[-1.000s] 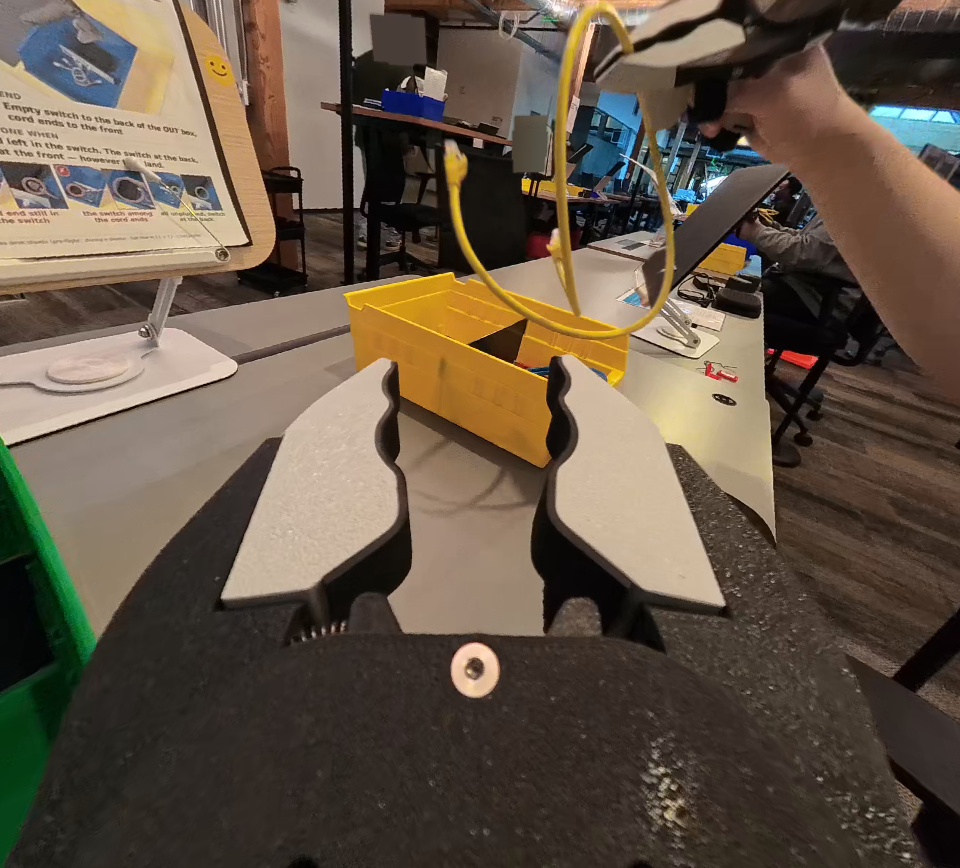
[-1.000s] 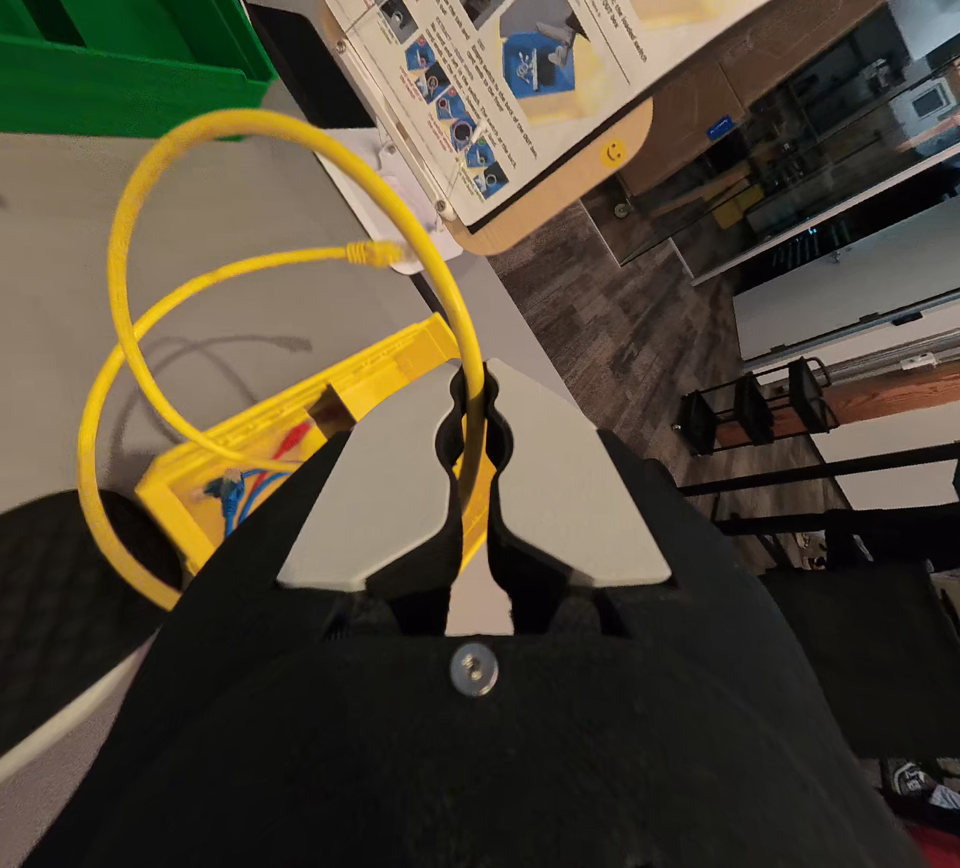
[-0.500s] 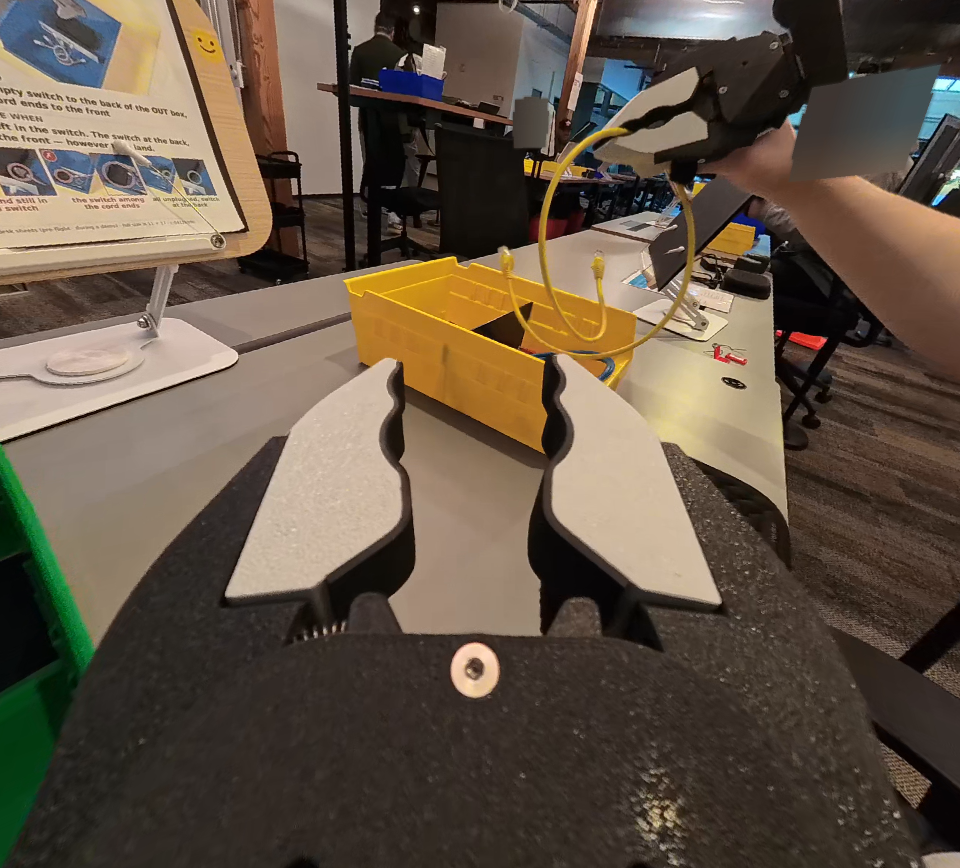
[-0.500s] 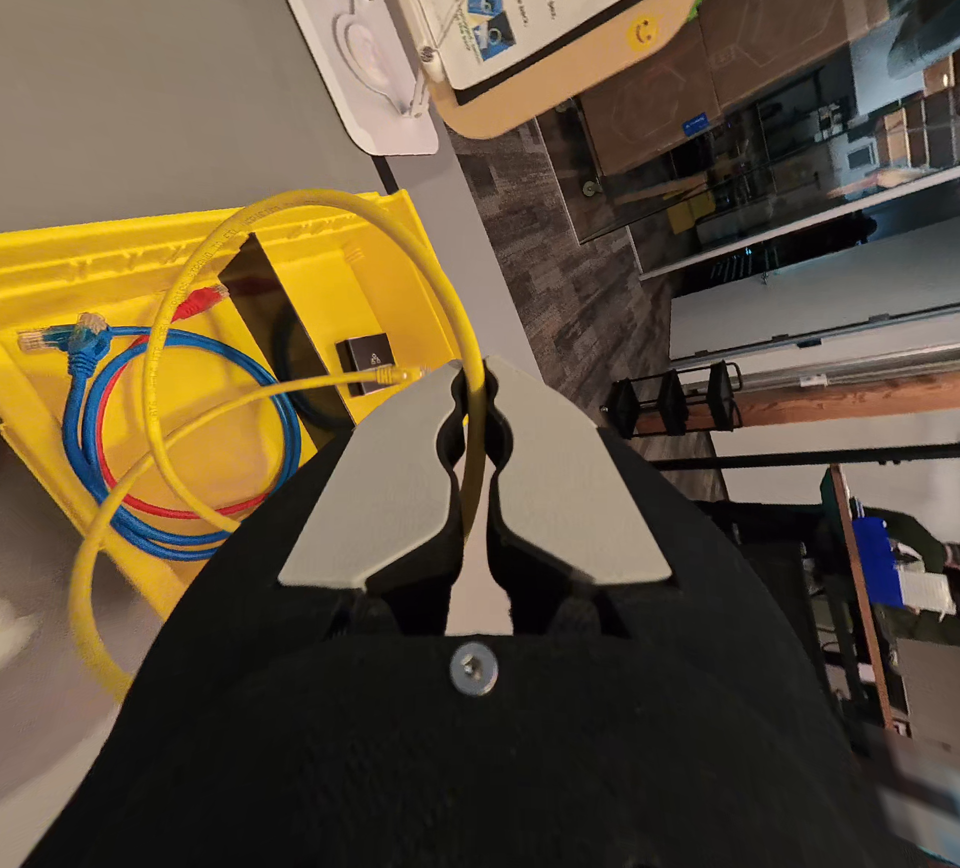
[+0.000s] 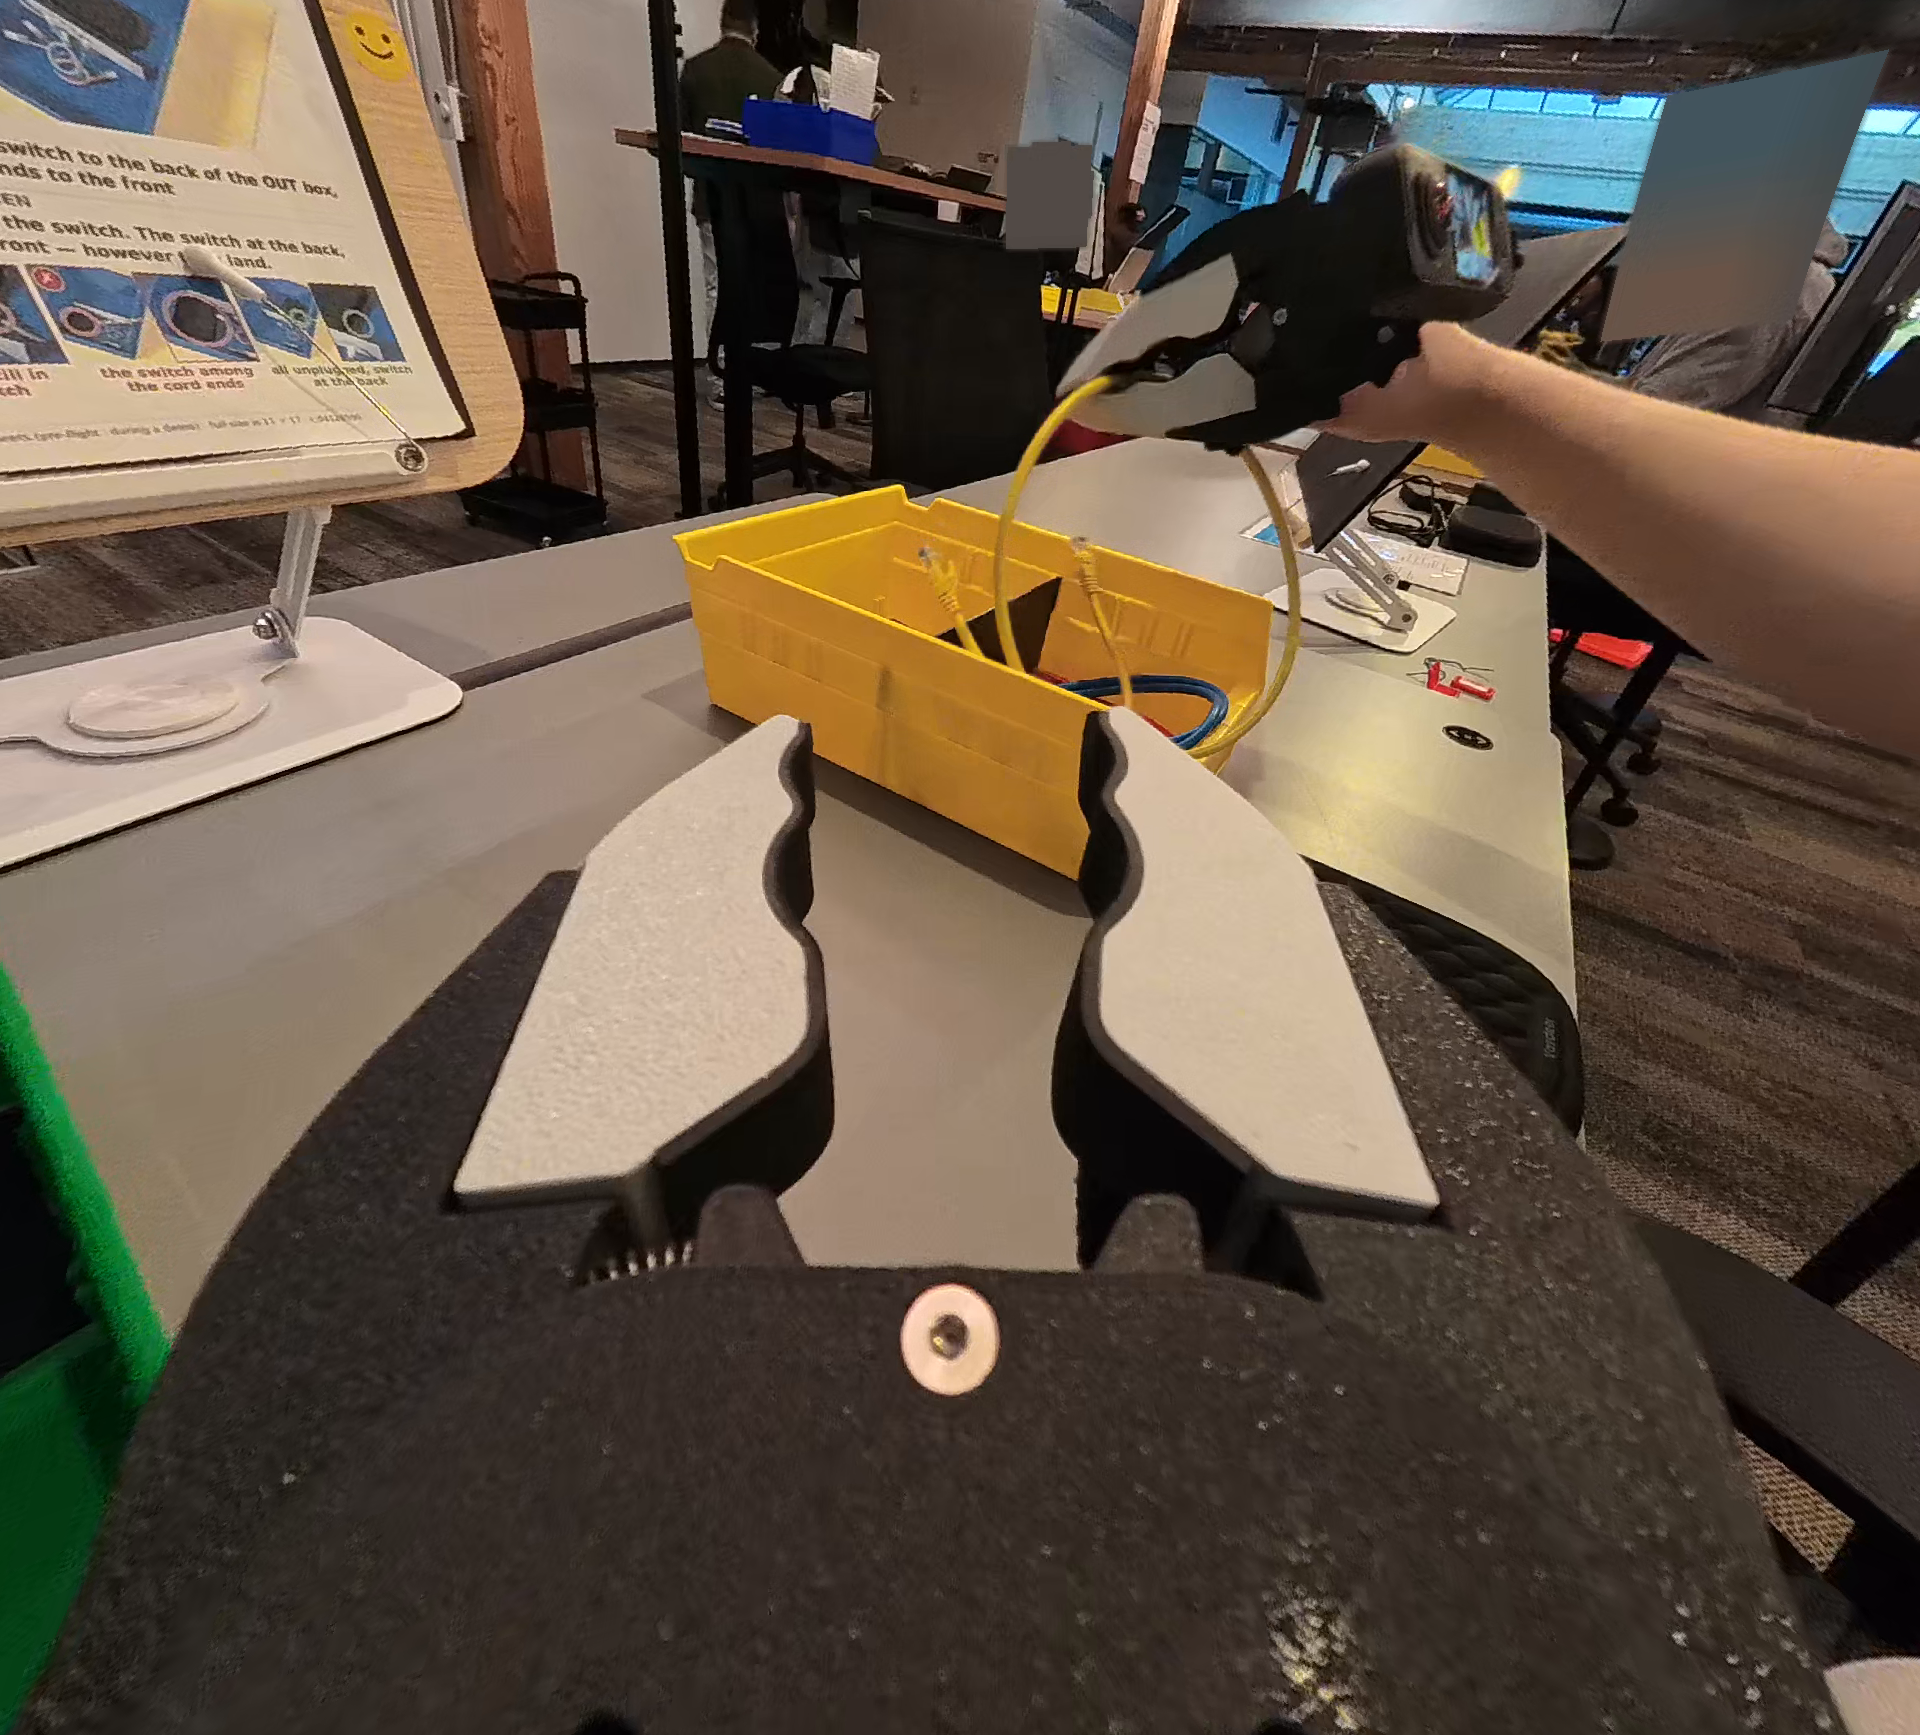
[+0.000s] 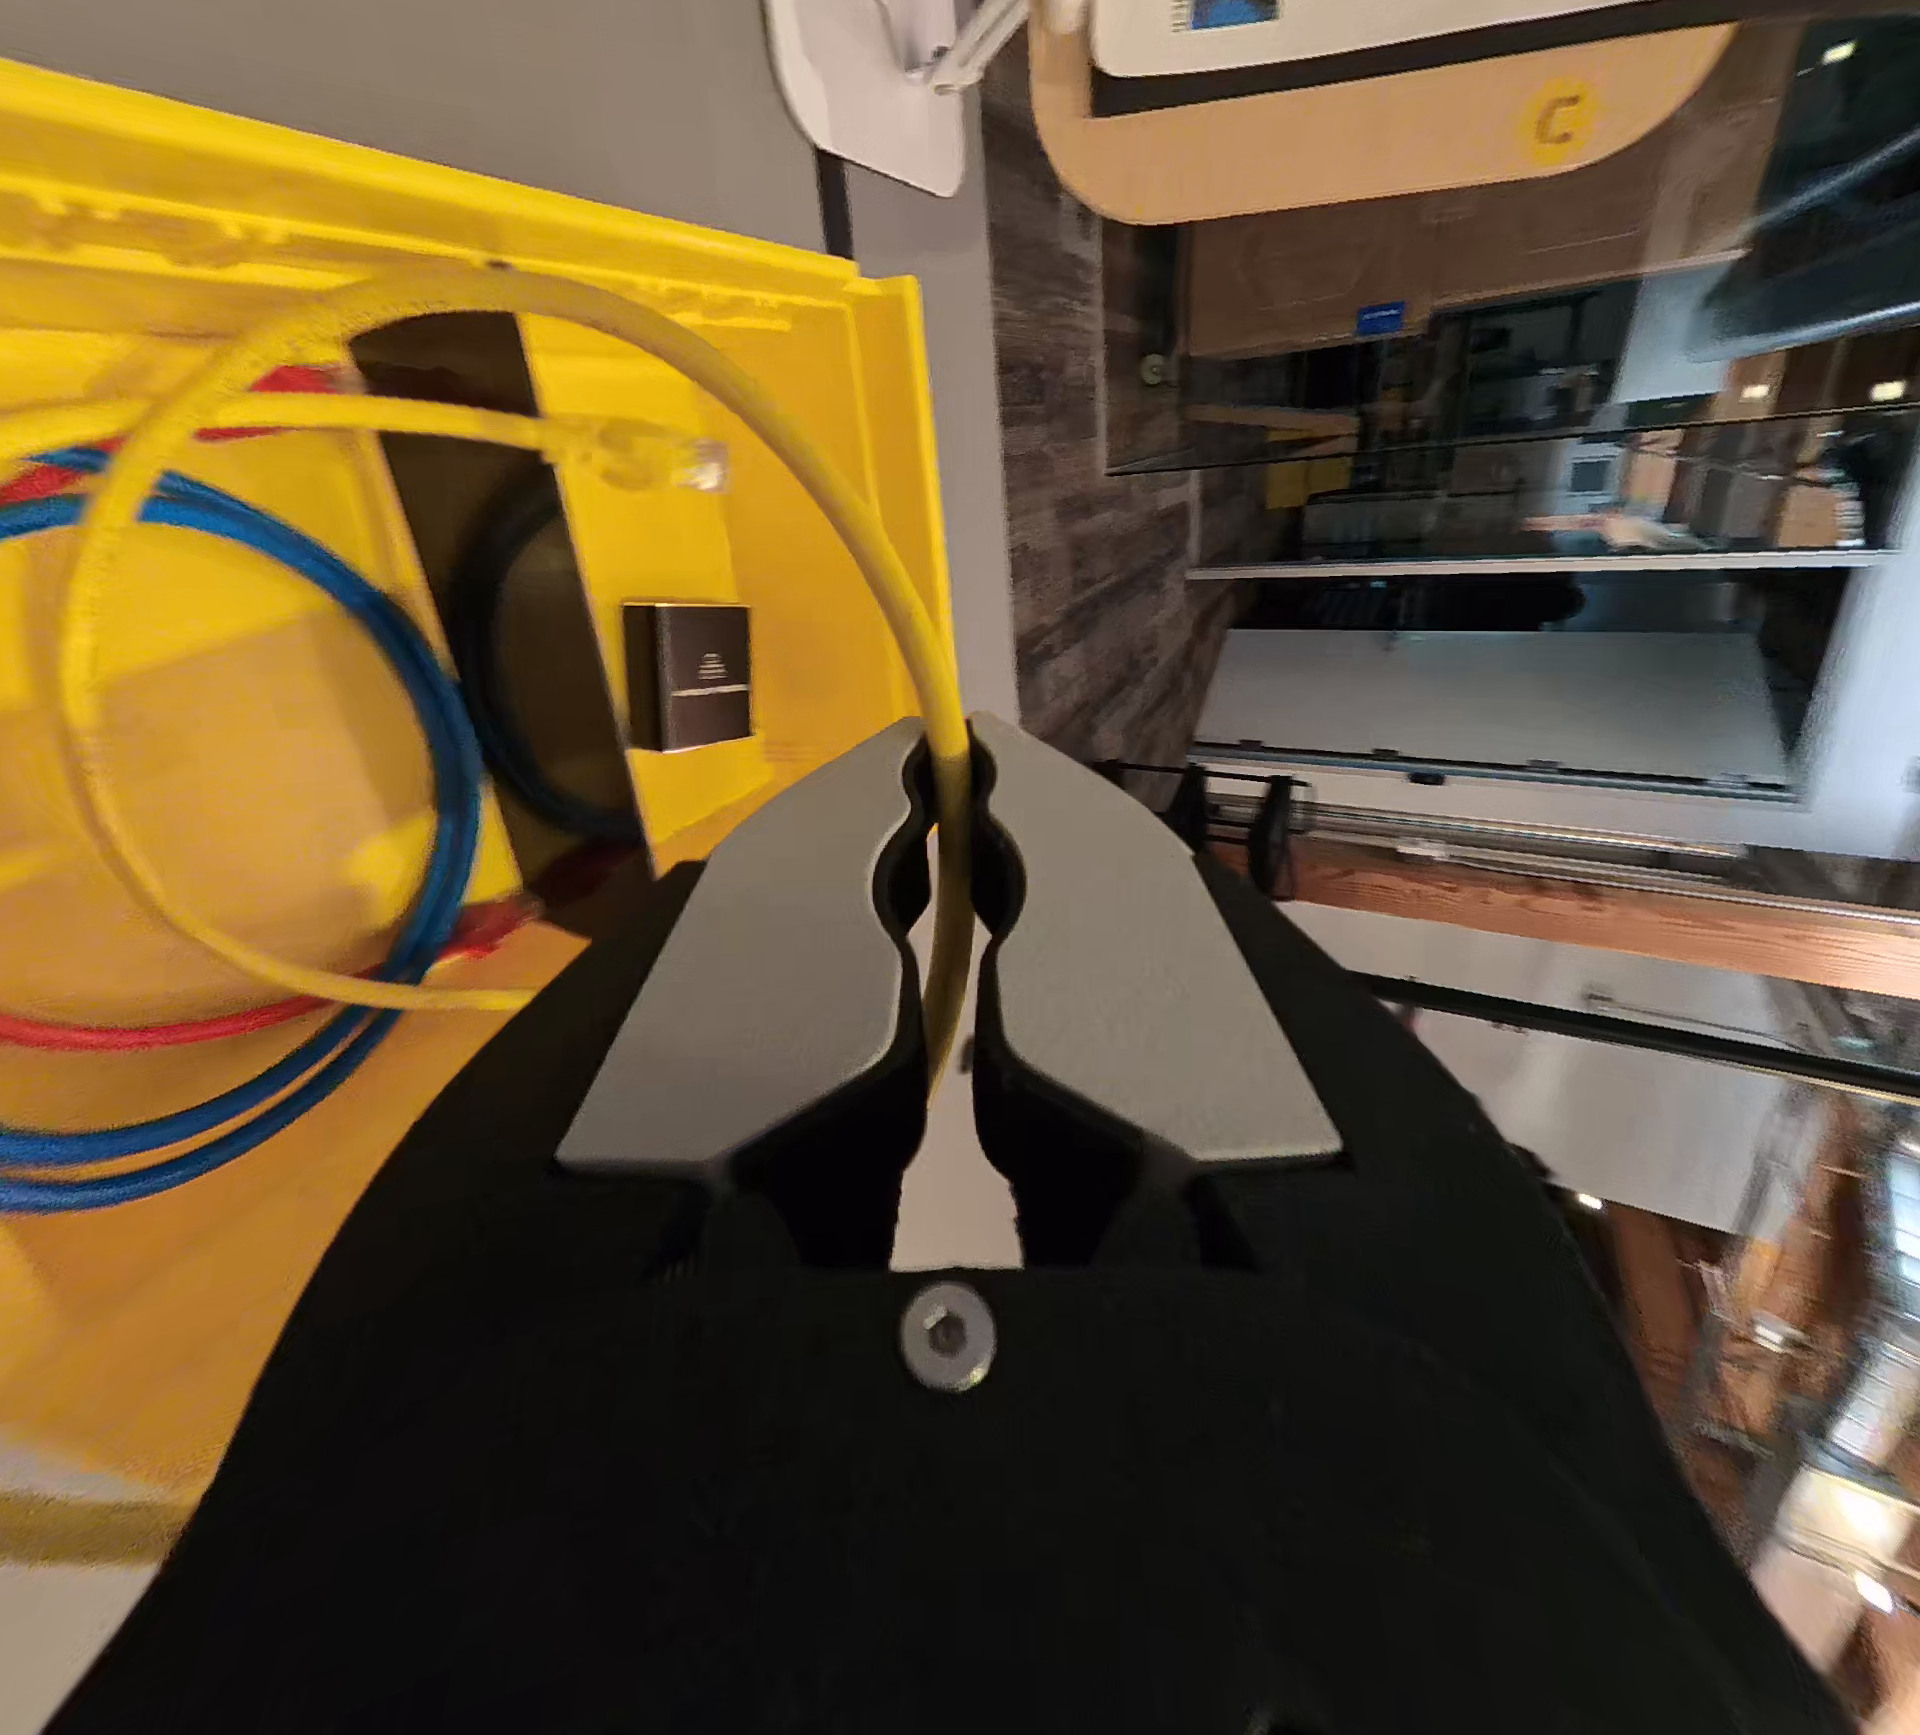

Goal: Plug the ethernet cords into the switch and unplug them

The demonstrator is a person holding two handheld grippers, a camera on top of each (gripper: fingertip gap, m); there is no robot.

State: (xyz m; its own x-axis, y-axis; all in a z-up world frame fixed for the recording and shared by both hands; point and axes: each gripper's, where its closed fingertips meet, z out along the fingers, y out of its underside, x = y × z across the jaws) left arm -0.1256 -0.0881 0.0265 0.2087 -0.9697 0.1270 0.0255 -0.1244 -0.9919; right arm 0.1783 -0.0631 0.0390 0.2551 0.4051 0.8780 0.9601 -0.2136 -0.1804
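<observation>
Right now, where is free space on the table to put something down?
The grey table is bare between the yellow bin and the white stand base, and also right of the bin. Inside the bin it is crowded: blue cord, red cord, black divider.

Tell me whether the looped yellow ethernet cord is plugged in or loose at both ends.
Loose at both ends. The yellow ethernet cord hangs from the shut right gripper over the yellow plastic bin, with both connectors dangling free in the air.
</observation>
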